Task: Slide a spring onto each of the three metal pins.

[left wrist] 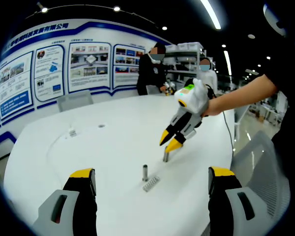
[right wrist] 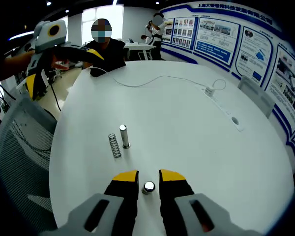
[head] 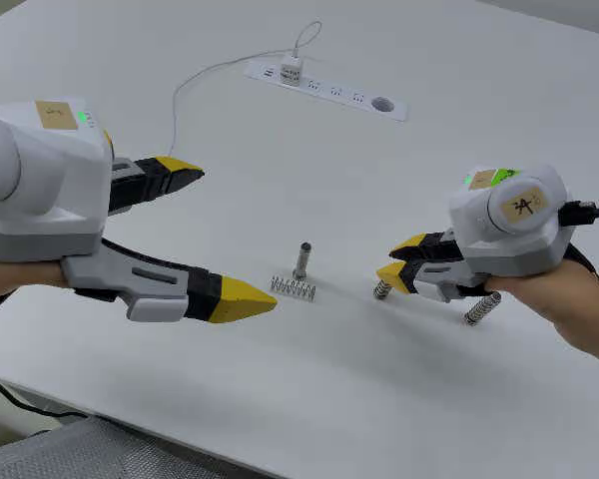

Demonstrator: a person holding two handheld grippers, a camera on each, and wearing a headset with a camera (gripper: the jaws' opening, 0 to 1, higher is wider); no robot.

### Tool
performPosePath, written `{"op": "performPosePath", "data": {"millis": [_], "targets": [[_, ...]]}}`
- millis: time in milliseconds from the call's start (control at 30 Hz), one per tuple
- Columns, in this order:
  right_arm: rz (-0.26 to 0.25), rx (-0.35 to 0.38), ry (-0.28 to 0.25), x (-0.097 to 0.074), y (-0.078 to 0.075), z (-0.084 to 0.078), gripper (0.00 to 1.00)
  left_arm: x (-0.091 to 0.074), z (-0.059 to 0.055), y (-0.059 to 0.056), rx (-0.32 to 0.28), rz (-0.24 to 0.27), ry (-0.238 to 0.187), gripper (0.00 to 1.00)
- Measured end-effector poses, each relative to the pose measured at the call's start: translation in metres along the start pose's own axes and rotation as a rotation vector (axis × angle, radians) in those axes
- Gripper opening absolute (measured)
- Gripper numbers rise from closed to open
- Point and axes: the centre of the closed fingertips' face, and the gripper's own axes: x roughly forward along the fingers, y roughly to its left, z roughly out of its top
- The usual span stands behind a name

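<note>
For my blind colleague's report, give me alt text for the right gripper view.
The right claw straddles a pin on a white table. Beyond it a bare pin stands upright with a spring lying beside it.

White table (head: 429,399) bears pins (head: 302,259), springs (head: 293,288), power strip (head: 329,90).

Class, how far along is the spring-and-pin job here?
Looks done: one sprung pin between the jaws of the right claw, a second sprung pin beside that claw. In hand: nothing; left claw open. Left: the bare pin and loose spring beside it.
</note>
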Motion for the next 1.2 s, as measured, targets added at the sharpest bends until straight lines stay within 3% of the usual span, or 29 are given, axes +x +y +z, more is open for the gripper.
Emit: {"op": "performPosePath", "data": {"millis": [167, 300, 733, 1200], "targets": [[0.041, -0.043, -0.054, 0.005, 0.019, 0.023, 0.17, -0.004, -0.002, 0.002, -0.003, -0.001, 0.003, 0.97], [0.076, -0.087, -0.046, 0.015, 0.033, 0.026, 0.17, -0.006, -0.003, 0.004, -0.005, -0.004, 0.005, 0.97], [0.129, -0.135, -0.016, 0.039, 0.056, 0.018, 0.16, -0.008, -0.006, 0.005, -0.019, -0.013, -0.001, 0.96], [0.14, -0.147, 0.051, 0.066, 0.061, 0.006, 0.15, -0.007, -0.011, 0.002, -0.006, -0.048, 0.026, 0.96]]}}
